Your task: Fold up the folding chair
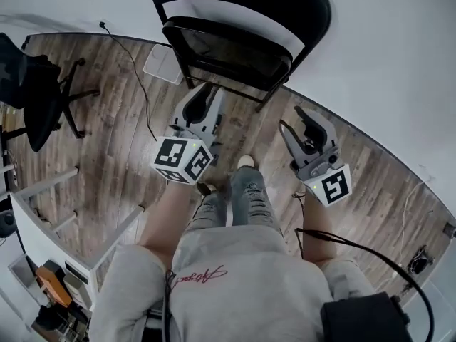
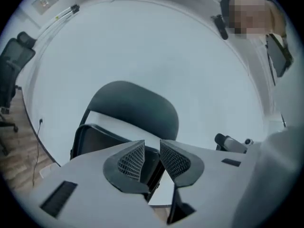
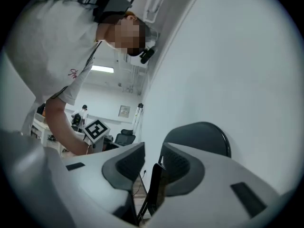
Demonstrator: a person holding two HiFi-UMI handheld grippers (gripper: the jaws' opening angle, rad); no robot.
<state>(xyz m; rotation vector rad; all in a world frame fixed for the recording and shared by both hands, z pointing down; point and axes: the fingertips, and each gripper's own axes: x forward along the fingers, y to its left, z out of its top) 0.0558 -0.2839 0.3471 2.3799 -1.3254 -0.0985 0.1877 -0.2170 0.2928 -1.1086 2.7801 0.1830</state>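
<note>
One black folding chair with a metal frame (image 1: pixel 235 52). One black office chair on wheels (image 1: pixel 35 91). Two grey plastic claws: left claw (image 1: pixel 204 95), right claw (image 1: pixel 303 123). One flat white square pad (image 1: pixel 162 64). One thin black cord (image 1: pixel 133 66).

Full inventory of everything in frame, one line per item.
black metal folding chair: 1, black, against the white wall
black office swivel chair: 1, black, far left on the wood floor
flat white square pad: 1, white, floor left of the folding chair
thin black cable: 1, black, across the floor by the pad
white desk frame: 1, white, lower left
black box: 1, black, by the person's waist, cabled
left claw: 1, grey, jaws apart, empty
right claw: 1, grey, jaws apart, empty
person's legs: 2, grey jeans, between the claws
</note>
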